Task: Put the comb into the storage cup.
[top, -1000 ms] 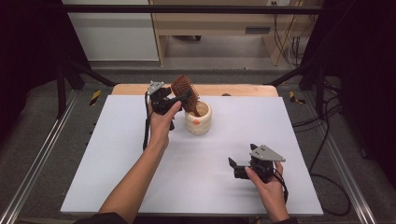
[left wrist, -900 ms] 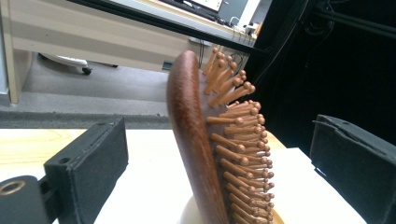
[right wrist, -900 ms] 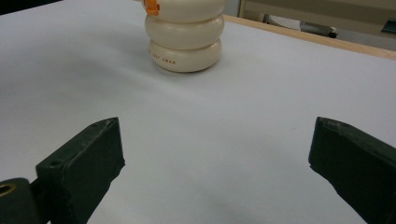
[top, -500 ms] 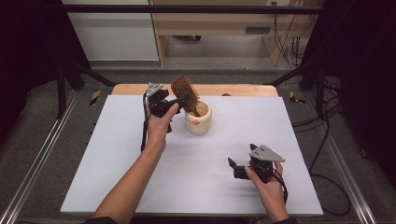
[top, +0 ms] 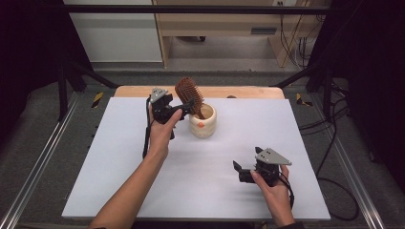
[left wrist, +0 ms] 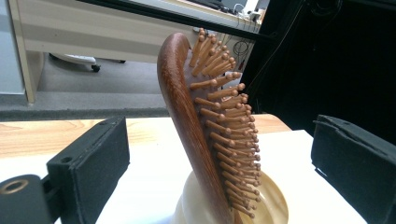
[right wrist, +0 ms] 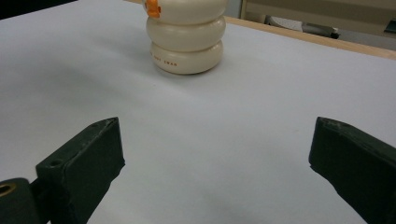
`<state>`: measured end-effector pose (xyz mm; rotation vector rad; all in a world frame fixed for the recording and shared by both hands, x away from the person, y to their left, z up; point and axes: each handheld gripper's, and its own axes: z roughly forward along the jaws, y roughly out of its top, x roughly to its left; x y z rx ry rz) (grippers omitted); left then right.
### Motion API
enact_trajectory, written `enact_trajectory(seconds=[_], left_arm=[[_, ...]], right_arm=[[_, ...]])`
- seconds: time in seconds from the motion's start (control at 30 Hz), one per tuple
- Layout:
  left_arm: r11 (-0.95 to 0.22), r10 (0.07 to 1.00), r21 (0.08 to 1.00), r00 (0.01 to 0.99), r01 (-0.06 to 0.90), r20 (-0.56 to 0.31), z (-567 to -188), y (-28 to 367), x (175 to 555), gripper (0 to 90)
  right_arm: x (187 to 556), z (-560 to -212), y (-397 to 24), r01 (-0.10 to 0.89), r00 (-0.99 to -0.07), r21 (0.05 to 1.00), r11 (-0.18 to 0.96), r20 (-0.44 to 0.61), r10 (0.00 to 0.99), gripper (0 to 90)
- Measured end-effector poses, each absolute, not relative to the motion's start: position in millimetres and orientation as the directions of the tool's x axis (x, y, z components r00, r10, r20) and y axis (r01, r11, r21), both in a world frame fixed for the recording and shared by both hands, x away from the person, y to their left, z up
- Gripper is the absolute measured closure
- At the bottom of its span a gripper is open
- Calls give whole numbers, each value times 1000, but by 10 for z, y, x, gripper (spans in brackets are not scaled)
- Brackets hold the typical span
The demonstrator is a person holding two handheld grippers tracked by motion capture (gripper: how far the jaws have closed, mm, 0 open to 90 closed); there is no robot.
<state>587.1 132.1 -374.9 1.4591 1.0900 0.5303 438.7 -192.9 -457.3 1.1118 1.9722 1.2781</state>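
Standing handle-down in the cream holder (top: pixel 202 121), the wooden hairbrush (top: pixel 188 94) leans toward the left gripper (top: pixel 185 109), which hovers right beside it near the far edge of the counter (top: pixel 119 181). In the left gripper view the jaws are spread wide, one on each side of the brush's paddle (left wrist: pixel 196 140), with clear air between each pad and the wood, so nothing is pinched. The holder sits on the white surface a little in from the bare wooden strip (top: pixel 248 92) along the back edge, with open room on its right all the way to the counter's side. The right gripper (top: pixel 243 172) rests low toward the near right corner, well apart from the holder (right wrist: pixel 187 39), its jaws also spread with only white counter between them. A broad bare stretch of counter lies between the two grippers.
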Motion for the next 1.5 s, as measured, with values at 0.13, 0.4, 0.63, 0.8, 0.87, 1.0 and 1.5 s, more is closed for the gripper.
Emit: enact_trajectory(seconds=[0.13, 0.4, 0.63, 0.8, 0.87, 1.0, 1.5], left_arm=[[115, 853, 944, 457, 308, -253, -3715, 1340, 5823, 44], [75, 860, 952, 465, 296, -212, -3681, 1359, 5736, 43], [53, 877, 954, 443, 297, -187, -3673, 1482, 5670, 53], [61, 883, 955, 431, 290, -188, -3664, 1570, 5631, 56], [63, 885, 957, 427, 285, -186, -3664, 1601, 5609, 56], [64, 882, 956, 433, 286, -188, -3676, 1645, 5575, 56], [76, 879, 966, 441, 246, -182, -3573, 1775, 5496, 53]], right_arm=[[4392, -4575, -1925, 349, -517, 914, 210, 1, 856, 36], [4408, -4565, -1899, 345, -519, 915, 210, 0, 855, 36], [4399, -4571, -1901, 346, -522, 913, 218, -6, 853, 37], [4400, -4571, -1904, 346, -520, 913, 216, -5, 854, 36], [4398, -4572, -1907, 346, -519, 913, 214, -4, 855, 36], [4402, -4573, -1904, 345, -520, 913, 217, -6, 854, 38], [4402, -4555, -1930, 337, -505, 921, 197, 0, 863, 36]])
